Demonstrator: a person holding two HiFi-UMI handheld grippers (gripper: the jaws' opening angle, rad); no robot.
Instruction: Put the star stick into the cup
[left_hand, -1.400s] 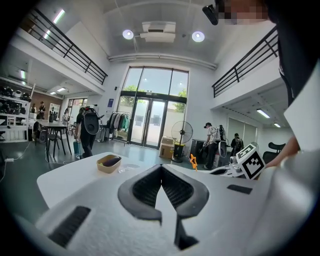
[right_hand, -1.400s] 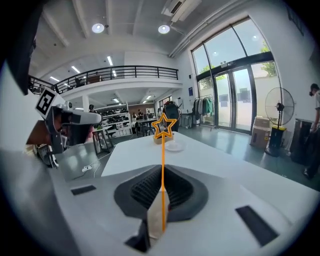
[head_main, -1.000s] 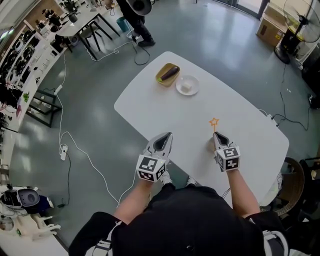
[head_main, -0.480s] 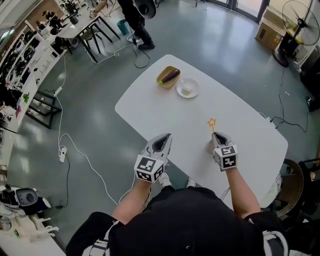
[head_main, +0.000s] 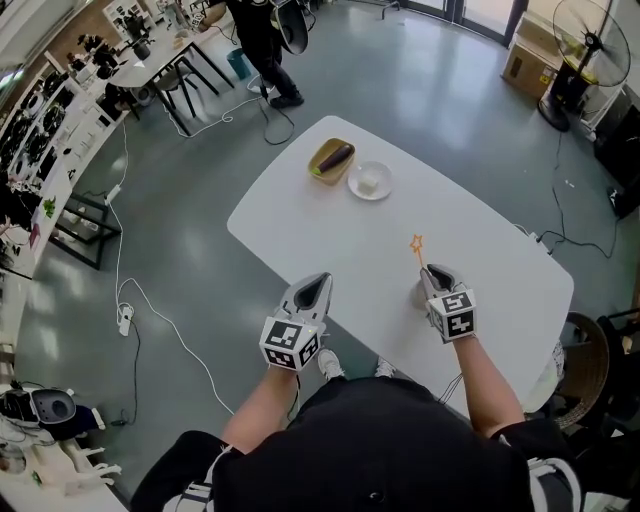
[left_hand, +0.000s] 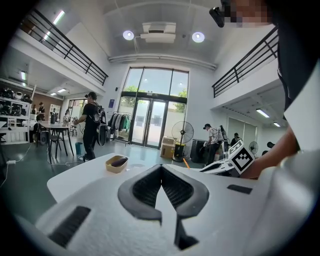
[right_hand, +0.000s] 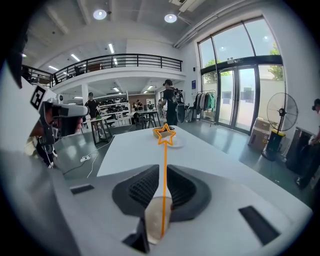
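Right gripper (right_hand: 163, 170) looks pinched on the thin orange wire stick with the hollow star on top (right_hand: 164, 153), jaws drawn to a narrow slit around it. The stick's lower end seems to sit already inside the small, pale, see-through plastic cup (right_hand: 154, 220) right under the ribbed black pads, so I'd say only letting go is left. Left gripper (left_hand: 161, 165) is pressed together on nothing. All of it is over the smooth white rounded table (head_main: 330, 230), star pointing toward the far yellow dish (head_main: 332, 159).
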